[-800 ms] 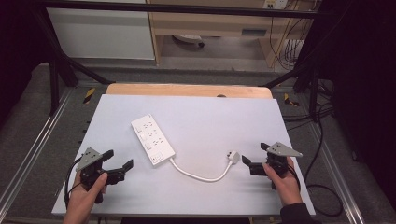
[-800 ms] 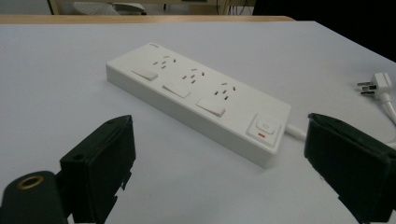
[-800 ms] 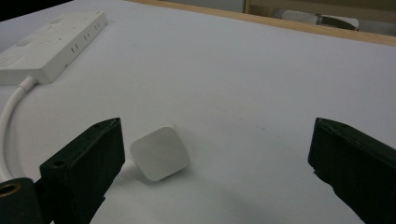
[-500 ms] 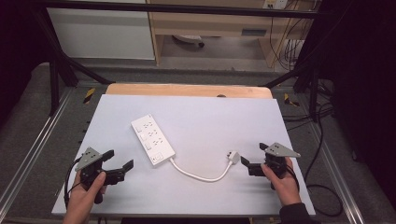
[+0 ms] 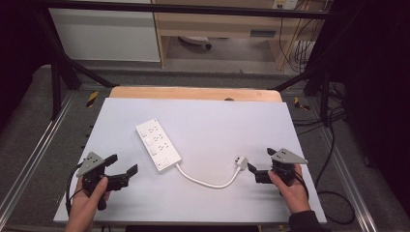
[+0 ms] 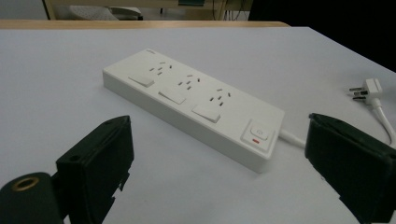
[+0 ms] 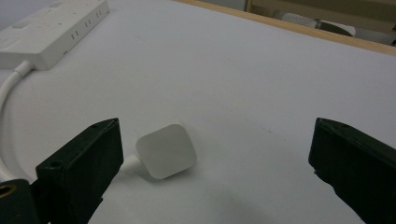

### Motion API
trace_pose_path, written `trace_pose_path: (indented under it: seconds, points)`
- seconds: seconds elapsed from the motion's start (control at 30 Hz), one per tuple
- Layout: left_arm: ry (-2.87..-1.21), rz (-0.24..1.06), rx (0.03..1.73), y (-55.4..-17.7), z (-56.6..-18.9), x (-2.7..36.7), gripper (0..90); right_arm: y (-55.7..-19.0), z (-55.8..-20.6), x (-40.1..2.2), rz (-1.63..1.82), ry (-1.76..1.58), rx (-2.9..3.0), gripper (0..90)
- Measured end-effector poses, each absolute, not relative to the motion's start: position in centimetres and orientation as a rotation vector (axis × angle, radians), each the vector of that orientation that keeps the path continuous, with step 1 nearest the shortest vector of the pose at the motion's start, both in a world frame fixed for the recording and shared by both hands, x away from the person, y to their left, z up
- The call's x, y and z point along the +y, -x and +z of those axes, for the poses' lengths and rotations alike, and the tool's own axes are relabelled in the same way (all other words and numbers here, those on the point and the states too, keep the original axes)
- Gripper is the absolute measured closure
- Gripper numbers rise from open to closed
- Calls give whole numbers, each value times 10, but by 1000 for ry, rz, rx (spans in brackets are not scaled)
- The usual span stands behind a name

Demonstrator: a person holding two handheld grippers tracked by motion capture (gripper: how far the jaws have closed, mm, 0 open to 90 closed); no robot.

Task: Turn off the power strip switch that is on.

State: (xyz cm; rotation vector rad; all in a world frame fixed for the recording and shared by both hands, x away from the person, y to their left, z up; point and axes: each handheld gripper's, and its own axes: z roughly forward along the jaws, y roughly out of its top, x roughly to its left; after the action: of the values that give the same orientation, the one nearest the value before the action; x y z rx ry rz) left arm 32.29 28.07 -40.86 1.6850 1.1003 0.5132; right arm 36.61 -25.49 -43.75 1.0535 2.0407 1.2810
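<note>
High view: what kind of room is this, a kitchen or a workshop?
Probably a lab or workshop. A metal frame surrounds the white table, cables hang by a wooden workbench, and only a power strip lies out.

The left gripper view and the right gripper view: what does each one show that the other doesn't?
The left gripper view alone shows the power strip's top: its switch with a red mark, three socket groups, and the plug's prongs. The right gripper view alone shows the plug's flat white back close up, between open jaws. Both show the power strip, its white cable, the plug and the white table.
</note>
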Motion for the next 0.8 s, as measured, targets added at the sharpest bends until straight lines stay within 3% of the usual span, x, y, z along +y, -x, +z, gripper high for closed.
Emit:
trace_pose_path:
  seconds: [0.8]
  points:
    - [-1672,528,1100,-325,-410,274,81,-365,-437,-251,1285,-1051,2077,37]
